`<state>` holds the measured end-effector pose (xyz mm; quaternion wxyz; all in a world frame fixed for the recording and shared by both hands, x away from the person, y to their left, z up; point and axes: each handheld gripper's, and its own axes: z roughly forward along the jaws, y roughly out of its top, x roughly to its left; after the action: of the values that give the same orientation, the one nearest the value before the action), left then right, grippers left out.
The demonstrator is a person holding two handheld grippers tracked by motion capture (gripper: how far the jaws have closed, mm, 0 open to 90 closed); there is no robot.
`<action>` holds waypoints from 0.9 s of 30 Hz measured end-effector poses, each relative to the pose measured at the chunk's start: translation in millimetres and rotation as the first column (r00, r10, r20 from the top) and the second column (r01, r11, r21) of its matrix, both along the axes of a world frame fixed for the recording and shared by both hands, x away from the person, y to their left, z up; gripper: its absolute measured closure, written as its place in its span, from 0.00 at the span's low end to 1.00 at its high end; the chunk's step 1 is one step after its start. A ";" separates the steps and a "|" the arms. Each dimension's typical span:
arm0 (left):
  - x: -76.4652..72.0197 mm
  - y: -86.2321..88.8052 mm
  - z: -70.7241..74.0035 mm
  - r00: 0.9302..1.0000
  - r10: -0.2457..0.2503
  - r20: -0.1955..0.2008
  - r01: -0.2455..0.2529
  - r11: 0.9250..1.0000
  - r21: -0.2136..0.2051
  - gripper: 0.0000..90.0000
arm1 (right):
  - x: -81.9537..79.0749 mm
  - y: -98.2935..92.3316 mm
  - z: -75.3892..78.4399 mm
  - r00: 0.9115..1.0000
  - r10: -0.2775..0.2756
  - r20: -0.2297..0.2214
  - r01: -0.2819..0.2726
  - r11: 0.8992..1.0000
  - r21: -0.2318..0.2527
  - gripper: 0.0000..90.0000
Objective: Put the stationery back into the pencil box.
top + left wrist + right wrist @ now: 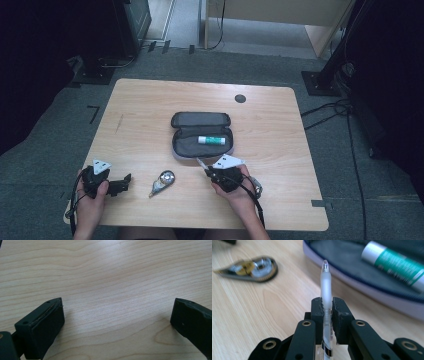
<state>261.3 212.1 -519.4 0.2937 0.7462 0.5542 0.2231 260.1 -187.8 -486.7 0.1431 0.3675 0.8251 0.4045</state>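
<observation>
An open grey pencil case (201, 134) lies in the middle of the wooden table (150, 105), and a green-and-white glue stick (210, 140) rests inside it. My right gripper (209, 171) hovers just in front of the case's near rim, shut on a clear pen (326, 287) whose tip points toward the case (362, 272) and the glue stick (395, 265). A correction tape dispenser (163, 181) lies on the table to its left, also the blurred dispenser (252, 268) in the right gripper view. My left gripper (126, 181) rests near the front left corner, open, with bare wood between its pads (46, 325).
A dark round grommet (240, 98) sits in the table's far right part. Black stands and cables stand on the carpet around the table. The table's front edge lies just below both hands.
</observation>
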 end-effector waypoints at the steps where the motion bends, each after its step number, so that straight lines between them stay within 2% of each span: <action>1: 0.0 0.0 0.0 1.000 0.000 0.000 0.000 1.000 0.000 0.00 | 0.6 -0.5 3.7 1.000 -0.001 0.008 0.001 1.000 0.007 0.89; 10: 0.0 0.0 0.0 1.000 0.000 0.000 0.000 1.000 0.000 0.00 | 10.5 -3.7 26.5 0.999 -0.018 0.037 0.016 0.998 0.057 0.89; 15: 0.0 0.1 0.0 1.000 0.000 0.000 0.000 1.000 0.000 0.00 | 16.4 -2.4 33.9 0.998 -0.018 0.058 0.015 0.998 0.056 0.89; 27: 0.0 0.0 0.0 1.000 0.001 0.000 -0.001 1.000 -0.001 0.00 | 38.5 2.1 52.7 0.998 -0.016 0.067 0.012 0.998 0.065 0.89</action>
<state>261.3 212.1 -519.4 0.2940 0.7459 0.5545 0.2232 298.6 -185.7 -434.0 0.1617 0.3640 0.8038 0.4420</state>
